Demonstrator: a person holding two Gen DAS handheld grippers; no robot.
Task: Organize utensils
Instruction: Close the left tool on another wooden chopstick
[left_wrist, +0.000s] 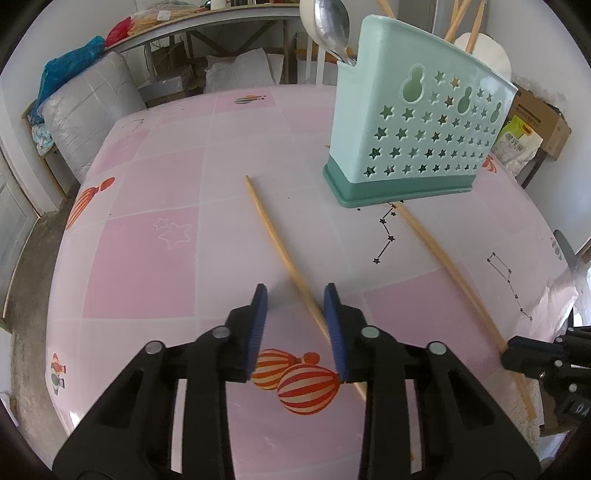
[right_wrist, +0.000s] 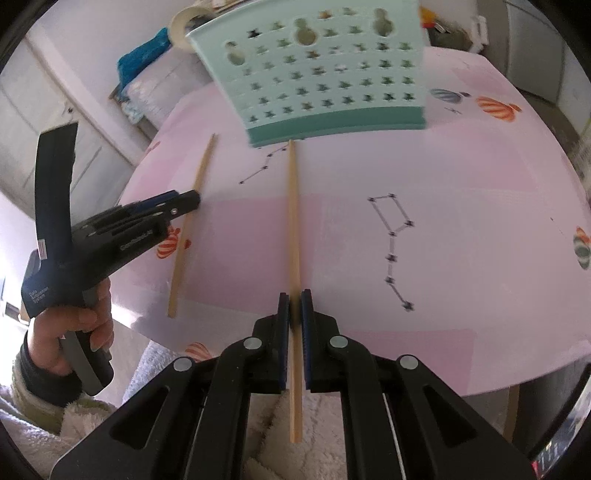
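Judging by looks, both chopsticks are light, stiff and slippery. One chopstick is clamped near its thick end by the right gripper, tip at twelve o'clock touching the holder. Another chopstick lies ungripped between the half-open left gripper jaws; a mid-shaft hold is advised

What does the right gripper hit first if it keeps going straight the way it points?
Likely the table, since the right gripper, shut on a chopstick, points steeply down. The chopstick's far tip already lies at the holder base, so that would jam first. Depth is unclear.
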